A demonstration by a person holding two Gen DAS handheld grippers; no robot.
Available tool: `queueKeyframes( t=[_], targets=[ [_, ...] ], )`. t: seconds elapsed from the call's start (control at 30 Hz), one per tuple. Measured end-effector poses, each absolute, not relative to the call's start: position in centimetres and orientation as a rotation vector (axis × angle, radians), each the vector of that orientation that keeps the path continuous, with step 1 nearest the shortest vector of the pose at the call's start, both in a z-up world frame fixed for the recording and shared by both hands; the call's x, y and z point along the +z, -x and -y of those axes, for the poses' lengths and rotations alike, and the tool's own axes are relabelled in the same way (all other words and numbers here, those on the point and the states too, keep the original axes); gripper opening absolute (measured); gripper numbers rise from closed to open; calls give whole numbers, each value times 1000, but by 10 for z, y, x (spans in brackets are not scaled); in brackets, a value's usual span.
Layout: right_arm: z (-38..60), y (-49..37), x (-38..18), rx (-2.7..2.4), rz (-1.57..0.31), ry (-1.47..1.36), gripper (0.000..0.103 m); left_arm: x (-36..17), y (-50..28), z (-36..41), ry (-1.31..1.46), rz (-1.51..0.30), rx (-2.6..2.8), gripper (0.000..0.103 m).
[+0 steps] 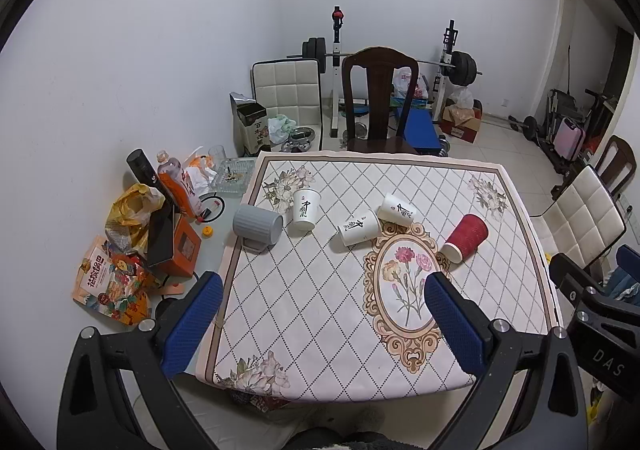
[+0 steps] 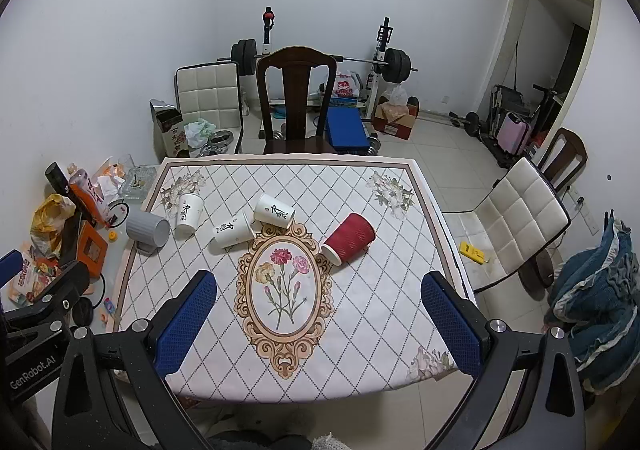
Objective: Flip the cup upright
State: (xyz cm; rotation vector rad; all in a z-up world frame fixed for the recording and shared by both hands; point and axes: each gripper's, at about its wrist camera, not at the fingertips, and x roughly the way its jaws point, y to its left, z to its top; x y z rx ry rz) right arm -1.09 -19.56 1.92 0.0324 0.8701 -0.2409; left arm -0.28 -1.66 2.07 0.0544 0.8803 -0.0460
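- Both grippers hang above the near edge of the table, holding nothing: the left gripper [image 1: 324,322] has its two blue-padded fingers spread wide, and the right gripper [image 2: 318,320] is spread just as wide.
- Five cups are on the square table with the diamond-patterned floral cloth [image 2: 360,330].
- Three are white paper cups with black calligraphy. One white paper cup [image 1: 305,209] stands on the far left of the cloth; I cannot tell whether its mouth is up or down. The second white cup [image 1: 359,227] lies on its side near the middle, mouth toward the near left. The third white cup [image 1: 397,209] lies tipped just behind it, the two touching or nearly so.
- One red ribbed paper cup [image 2: 349,237] lies on its side to the right of the oval flower medallion, mouth toward the near left.
- One grey ribbed mug with a handle [image 1: 258,227] lies on its side at the cloth's left edge, just beside the standing white cup.
- Two dark wooden chairs [image 2: 296,98] and two cream padded chairs [image 2: 516,218] are around the table.
- One barbell rack [image 2: 320,62] stands against the back wall.
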Motion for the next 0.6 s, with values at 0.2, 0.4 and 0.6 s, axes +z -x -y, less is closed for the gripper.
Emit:
queueKeyframes(
  t=[0.2,0.4,0.6],
  targets=[
    [206,6,26,-230,-880,-45,103,17,-2,18,-51,-885,-29,103],
    [218,-15,-6,-217,-954,-51,103,-14,-18,20,-19,-946,17,103],
    [233,-45,-76,-224,-1088,-43,103,-64,-36,23,-13,-1019,76,103]
  ],
)
